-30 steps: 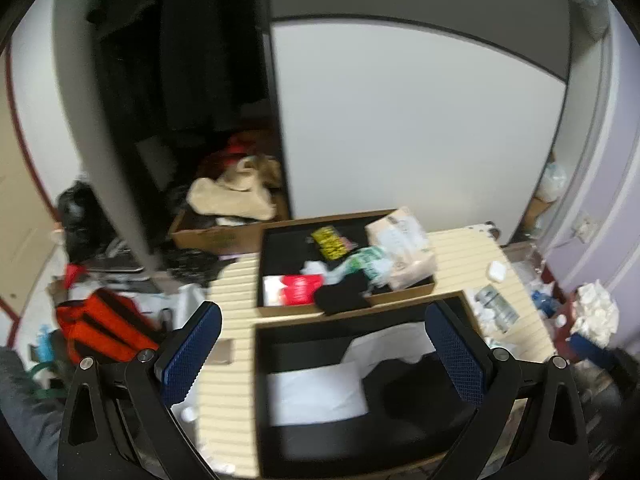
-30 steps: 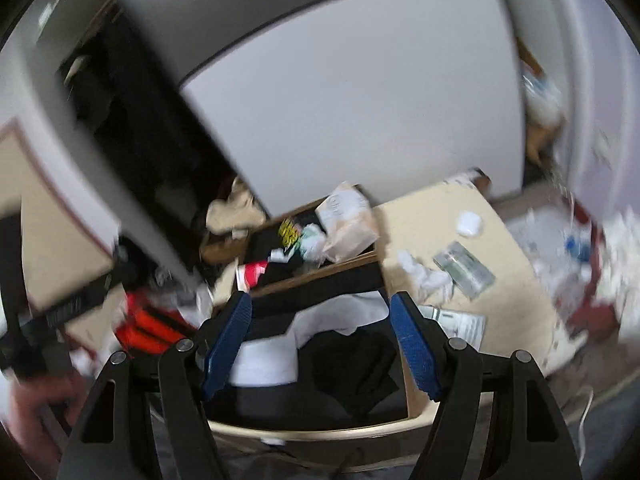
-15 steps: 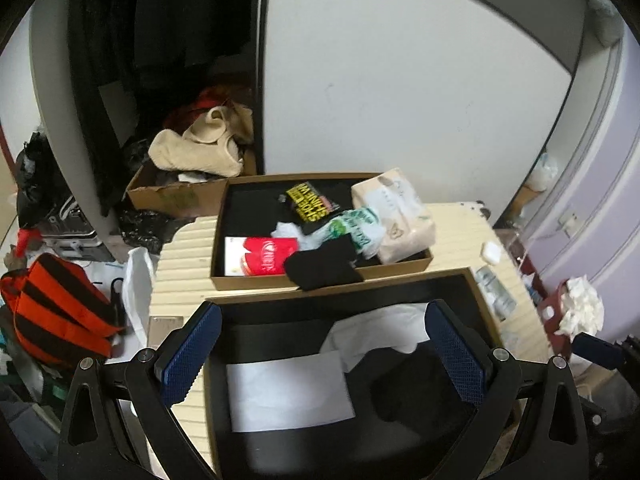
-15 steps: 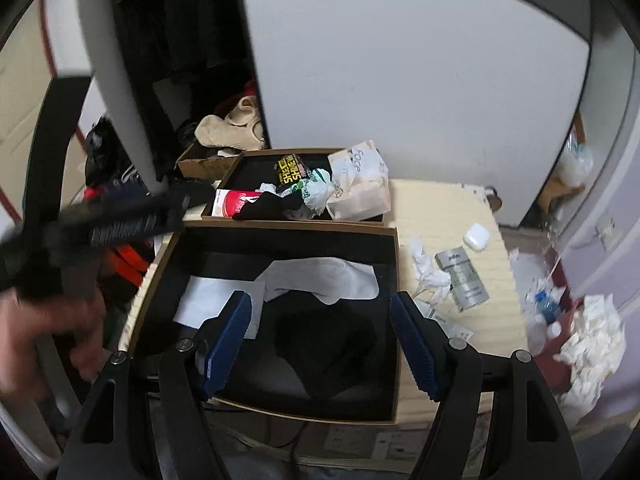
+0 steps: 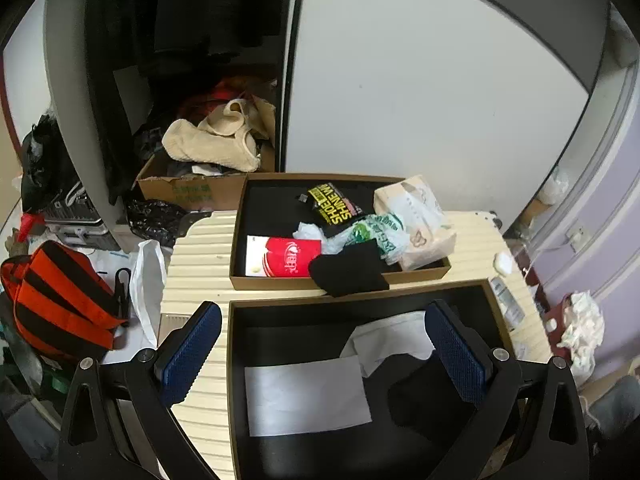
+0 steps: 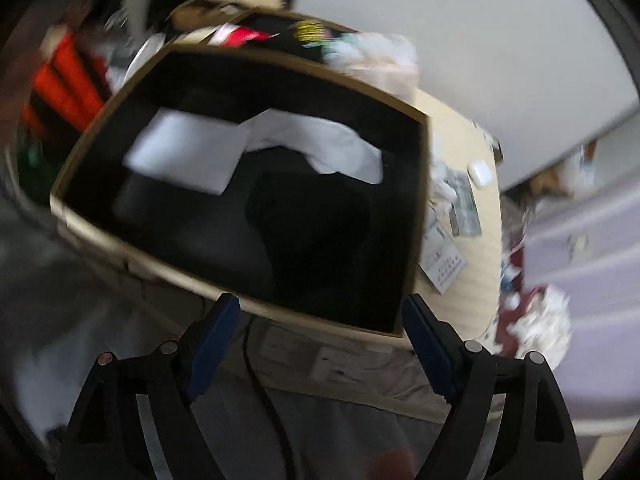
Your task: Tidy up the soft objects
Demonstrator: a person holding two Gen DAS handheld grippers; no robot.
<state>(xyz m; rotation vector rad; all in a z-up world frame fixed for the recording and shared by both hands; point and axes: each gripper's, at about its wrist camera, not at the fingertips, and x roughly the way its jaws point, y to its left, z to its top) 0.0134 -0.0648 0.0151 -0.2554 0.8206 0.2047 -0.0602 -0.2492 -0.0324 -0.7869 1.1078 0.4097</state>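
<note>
A near box (image 5: 360,296) with a brown rim and black lining holds a white sheet (image 5: 304,396), a white cloth (image 5: 392,340) and a black cloth (image 5: 424,396). My left gripper (image 5: 324,352) hangs open above its left half, with nothing between the pads. Behind it, the far box (image 5: 280,282) holds a red pack (image 5: 288,258), a tissue pack (image 5: 416,220) and bags; a black cloth (image 5: 348,268) drapes over its front rim. The right wrist view is blurred. My right gripper (image 6: 320,334) points steeply down at the front rim of the near box (image 6: 320,318), jaws opening and empty.
Both boxes stand on a cream slatted table (image 5: 200,248). An orange-and-black bag (image 5: 60,304) lies on the floor at left. A cardboard box of beige clothing (image 5: 208,148) sits in the open wardrobe. Small packs and a white case (image 6: 480,172) lie right of the near box.
My right gripper has swung down and rolled, and now sits at the near box's front rim with wider jaws. My left gripper has sunk a little closer to the boxes.
</note>
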